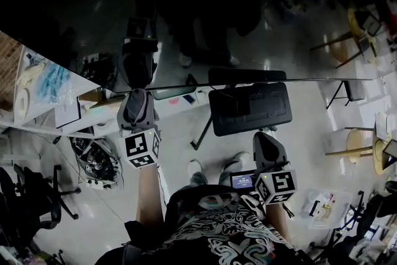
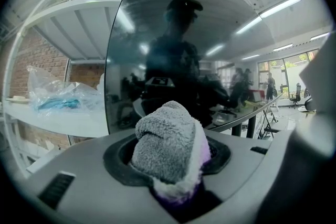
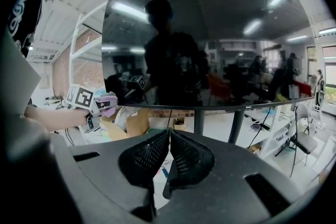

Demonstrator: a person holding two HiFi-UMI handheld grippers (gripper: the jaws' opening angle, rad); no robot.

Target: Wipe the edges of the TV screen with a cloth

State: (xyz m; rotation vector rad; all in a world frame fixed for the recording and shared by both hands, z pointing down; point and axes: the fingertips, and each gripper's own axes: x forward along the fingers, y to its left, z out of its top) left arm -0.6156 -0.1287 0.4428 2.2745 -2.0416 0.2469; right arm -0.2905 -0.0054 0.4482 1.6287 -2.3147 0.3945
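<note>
Strip lights glare over this workroom, with white shelving [image 2: 79, 5] against a brick wall [image 2: 37, 55] on the left. Nearest the person, the right gripper [image 1: 268, 149] hangs low in front of the body, its jaws pressed together with nothing between them, idle and well short of the screen. Further out, the left gripper [image 2: 168, 162] is clenched on a folded grey cloth [image 2: 167, 141] with a purple underside, the wad sticking out past the jaws. That wad is up by the lower left corner of the TV screen [image 3: 220, 44], close to the bottom edge; whether it actually presses on the frame I cannot tell. Beyond it the dark glass only mirrors the person and the ceiling lights, and off past its left edge a plastic bag [image 2: 55, 94] lies on the shelving. As for progress, I would say the wiping is at this one corner. Nothing on the frame shows which stretches are clean, so the rest of the bottom edge, both sides and the top look left to do
</note>
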